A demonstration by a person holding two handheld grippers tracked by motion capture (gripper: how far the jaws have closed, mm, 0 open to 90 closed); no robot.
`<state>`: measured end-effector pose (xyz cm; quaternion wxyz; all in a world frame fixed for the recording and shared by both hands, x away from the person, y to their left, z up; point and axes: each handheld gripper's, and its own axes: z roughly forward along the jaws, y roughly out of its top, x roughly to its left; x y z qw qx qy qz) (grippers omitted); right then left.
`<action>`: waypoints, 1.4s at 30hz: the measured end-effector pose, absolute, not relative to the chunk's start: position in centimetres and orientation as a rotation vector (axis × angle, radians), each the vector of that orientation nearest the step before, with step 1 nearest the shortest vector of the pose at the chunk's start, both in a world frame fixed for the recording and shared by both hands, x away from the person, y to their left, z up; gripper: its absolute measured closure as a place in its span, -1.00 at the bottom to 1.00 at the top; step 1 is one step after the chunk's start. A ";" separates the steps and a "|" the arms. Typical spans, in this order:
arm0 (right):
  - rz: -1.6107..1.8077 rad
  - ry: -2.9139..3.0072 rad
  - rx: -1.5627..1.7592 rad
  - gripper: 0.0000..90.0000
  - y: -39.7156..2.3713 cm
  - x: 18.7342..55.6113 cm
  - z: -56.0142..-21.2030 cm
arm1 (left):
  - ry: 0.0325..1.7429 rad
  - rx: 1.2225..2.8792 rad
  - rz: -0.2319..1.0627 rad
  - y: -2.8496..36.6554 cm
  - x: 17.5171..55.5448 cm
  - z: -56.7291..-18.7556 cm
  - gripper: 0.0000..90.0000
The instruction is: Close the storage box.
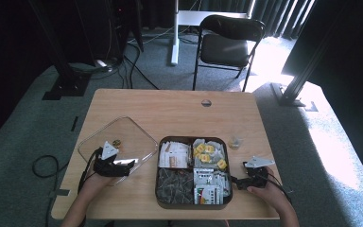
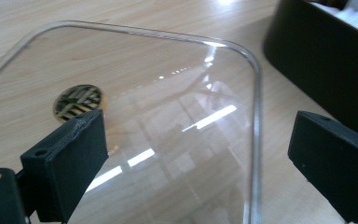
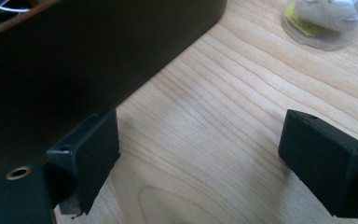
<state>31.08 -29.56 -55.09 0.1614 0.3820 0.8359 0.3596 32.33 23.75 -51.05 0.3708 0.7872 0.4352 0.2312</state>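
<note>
A clear square lid point(image 1: 116, 142) lies flat on the table's left half, with a small round brass piece point(image 1: 116, 142) under or on it. My left gripper point(image 1: 130, 166) rests over the lid's near right corner, open and empty. In the left gripper view its jaws straddle the lid's rounded edge point(image 2: 254, 121), with the brass piece point(image 2: 78, 100) beyond the left jaw. A dark compartment box point(image 1: 179, 206) holds sorted tea bags and packets. My right gripper point(image 1: 234, 180) sits at the box's right side, open, its jaws over bare wood point(image 3: 200, 140) beside the box wall point(image 3: 74, 56).
A small clear cup point(image 1: 235, 142) with a crumpled bag in it stands right of the box, and again at the top of the right gripper view point(image 3: 326, 18). The wooden table point(image 1: 170, 109) has a cable hole point(image 1: 206, 102) at the back. A black chair point(image 1: 227, 42) stands beyond.
</note>
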 end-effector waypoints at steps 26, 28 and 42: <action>1.026 2.386 1.090 -0.74 -29.6 31.1 -55.1 | 1.351 1.936 0.618 26.4 37.3 -53.0 -0.63; 1.026 2.386 1.091 -0.74 -29.6 31.1 -55.1 | 1.365 1.939 0.621 26.5 37.6 -53.2 -0.57; 1.026 2.386 1.091 -0.74 -29.6 31.1 -55.1 | 1.382 1.952 0.621 26.5 38.8 -53.5 0.04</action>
